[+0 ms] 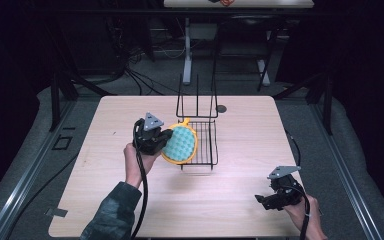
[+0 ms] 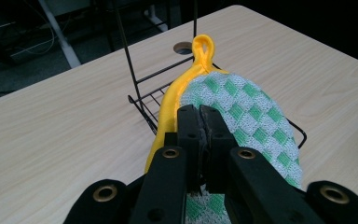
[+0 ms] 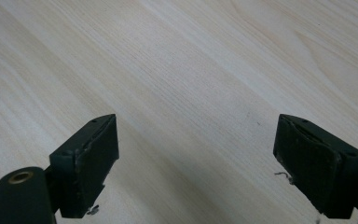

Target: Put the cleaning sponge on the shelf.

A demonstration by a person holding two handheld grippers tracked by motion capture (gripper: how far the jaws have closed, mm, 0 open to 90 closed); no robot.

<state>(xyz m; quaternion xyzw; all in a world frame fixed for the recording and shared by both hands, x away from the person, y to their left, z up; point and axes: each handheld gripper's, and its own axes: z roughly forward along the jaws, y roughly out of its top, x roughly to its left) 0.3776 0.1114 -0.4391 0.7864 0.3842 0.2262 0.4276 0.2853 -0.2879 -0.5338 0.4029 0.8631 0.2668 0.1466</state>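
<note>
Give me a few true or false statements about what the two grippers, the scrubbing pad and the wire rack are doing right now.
1. The left gripper is shut on the scrubbing pad. True.
2. The right gripper holds the pad. False: it is open over bare table.
3. The pad has a yellow rim with a loop. True.
4. The wire rack lies at the table's near edge. False: it stands near the middle, toward the far side.

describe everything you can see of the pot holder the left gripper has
The pot holder is a rounded quilted cloth pad, checked green and white, edged in yellow binding that ends in a hanging loop. The left gripper is shut on its near edge, holding it off the table, tilted, over the near left part of the black wire rack.
</note>
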